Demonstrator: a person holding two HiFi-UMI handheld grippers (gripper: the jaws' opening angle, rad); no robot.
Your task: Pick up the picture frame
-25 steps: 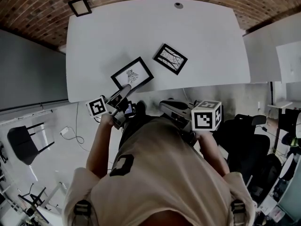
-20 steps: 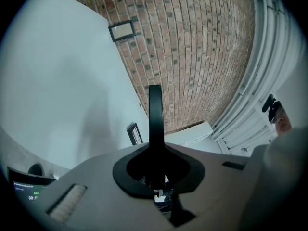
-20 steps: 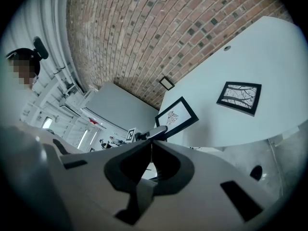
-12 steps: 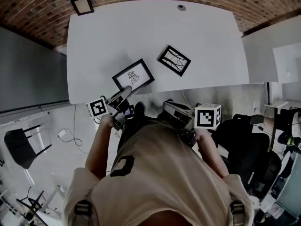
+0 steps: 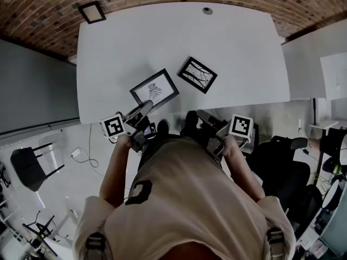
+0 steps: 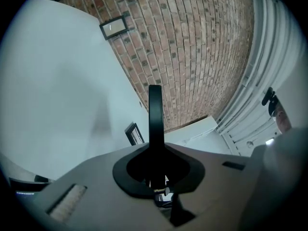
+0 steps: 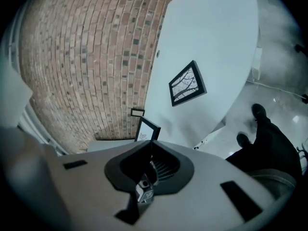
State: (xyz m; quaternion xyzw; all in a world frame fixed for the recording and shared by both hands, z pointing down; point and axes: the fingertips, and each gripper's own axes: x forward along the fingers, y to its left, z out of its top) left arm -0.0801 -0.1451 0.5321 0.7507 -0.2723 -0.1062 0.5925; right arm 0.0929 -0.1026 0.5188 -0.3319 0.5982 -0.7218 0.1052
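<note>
**A:** What's different from a second ago?

**B:** The right gripper (image 5: 200, 114) has rolled over and sunk, so its marker cube (image 5: 241, 127) shows smaller. It sits just short of the white table's (image 5: 233, 53) near edge. The left gripper (image 5: 145, 107) has barely shifted.

**A:** And the jaws?

**B:** Both pairs are closed together, with nothing visible between them. The left tip sits at the near corner of the picture frame (image 5: 154, 89), which lies flat on the table at one o'clock from that tip. I can't tell whether they touch.

**A:** Farther out?

**B:** A second frame (image 5: 197, 75) lies flat at two o'clock from the first, apart from it. A small frame (image 5: 91, 12) rests on the brick floor (image 5: 43, 15) at eleven o'clock, past the table's far left corner.
</note>
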